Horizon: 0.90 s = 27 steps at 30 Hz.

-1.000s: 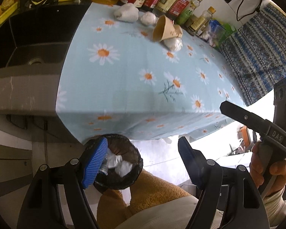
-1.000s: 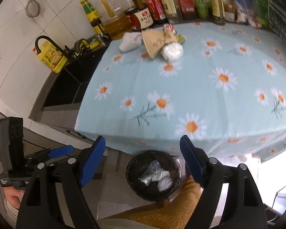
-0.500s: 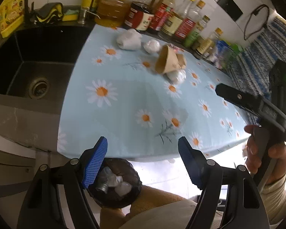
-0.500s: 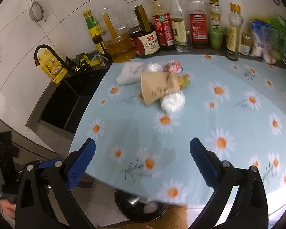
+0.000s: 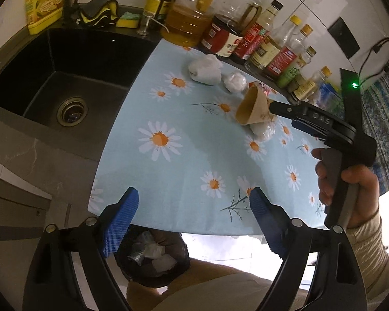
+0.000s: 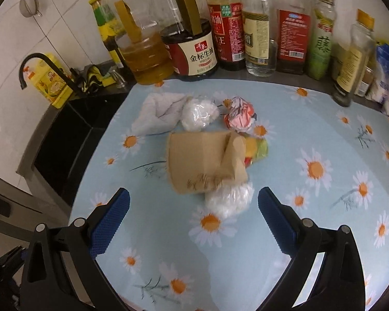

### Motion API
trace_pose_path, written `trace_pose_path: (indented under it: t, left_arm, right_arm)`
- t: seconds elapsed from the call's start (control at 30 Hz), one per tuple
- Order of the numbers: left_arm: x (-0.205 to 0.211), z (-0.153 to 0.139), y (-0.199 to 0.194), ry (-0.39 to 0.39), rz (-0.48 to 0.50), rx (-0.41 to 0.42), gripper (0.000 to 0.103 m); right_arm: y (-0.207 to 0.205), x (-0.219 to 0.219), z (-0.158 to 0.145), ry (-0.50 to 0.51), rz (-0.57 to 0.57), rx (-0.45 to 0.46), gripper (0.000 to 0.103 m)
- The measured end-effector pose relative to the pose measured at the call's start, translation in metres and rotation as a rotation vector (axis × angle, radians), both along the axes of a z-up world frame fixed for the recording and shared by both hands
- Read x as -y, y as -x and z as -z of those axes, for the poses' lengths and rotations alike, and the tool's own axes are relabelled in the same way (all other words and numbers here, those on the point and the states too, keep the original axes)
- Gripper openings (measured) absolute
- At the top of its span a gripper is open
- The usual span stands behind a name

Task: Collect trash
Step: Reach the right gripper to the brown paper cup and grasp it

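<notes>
Two grippers are in play, and the right gripper (image 6: pixel 193 217) is the one to watch: its jaws stand wide apart with nothing between them, aimed down at the daisy tablecloth (image 6: pixel 324 207). Just ahead of its tips lies a white plastic wad (image 6: pixel 229 199), touching the brown paper cup (image 6: pixel 202 163), which lies on its side with its long axis running across the view, mouth to the left. Beyond sit another white wad (image 6: pixel 198 114), a crumpled tissue (image 6: pixel 158 115) and a pink wrapper (image 6: pixel 240 116). The left gripper (image 5: pixel 194 223) hangs back at the table edge over the bin (image 5: pixel 153 256), jaws opening and empty, so the right is clearly nearer. Behind, a soy sauce jug (image 6: pixel 192 49) reads 金标生抽.
</notes>
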<state>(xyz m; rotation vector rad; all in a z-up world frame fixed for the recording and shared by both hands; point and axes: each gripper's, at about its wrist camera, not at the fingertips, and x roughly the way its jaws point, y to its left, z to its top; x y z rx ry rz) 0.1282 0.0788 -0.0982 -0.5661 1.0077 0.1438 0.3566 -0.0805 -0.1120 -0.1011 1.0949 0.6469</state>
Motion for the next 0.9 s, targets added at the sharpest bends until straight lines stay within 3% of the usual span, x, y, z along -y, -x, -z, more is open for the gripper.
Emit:
trace_pose_path:
  t: [0.37, 0.43, 0.47, 0.5, 0.9]
  left_arm:
    - [0.002, 0.007, -0.005, -0.001, -0.066, -0.05, 0.085]
    - [0.003, 0.008, -0.006, 0.0, -0.071, -0.057, 0.085]
    - [0.003, 0.009, -0.007, -0.002, -0.073, -0.061, 0.085]
    - [0.003, 0.009, -0.008, -0.002, -0.075, -0.064, 0.085]
    - [0.015, 0.011, -0.032, 0.004, -0.03, -0.069, 0.085]
  right_arm:
    - [-0.033, -0.02, 0.03, 0.035, -0.029, -0.041, 0.098]
    - [-0.037, -0.022, 0.034, 0.029, -0.035, -0.053, 0.09]
    - [-0.039, -0.023, 0.035, 0.023, -0.045, -0.067, 0.081]
    - [-0.039, -0.024, 0.036, 0.021, -0.049, -0.073, 0.081]
    - [-0.035, -0.004, 0.013, -0.071, -0.039, -0.081, 0.079]
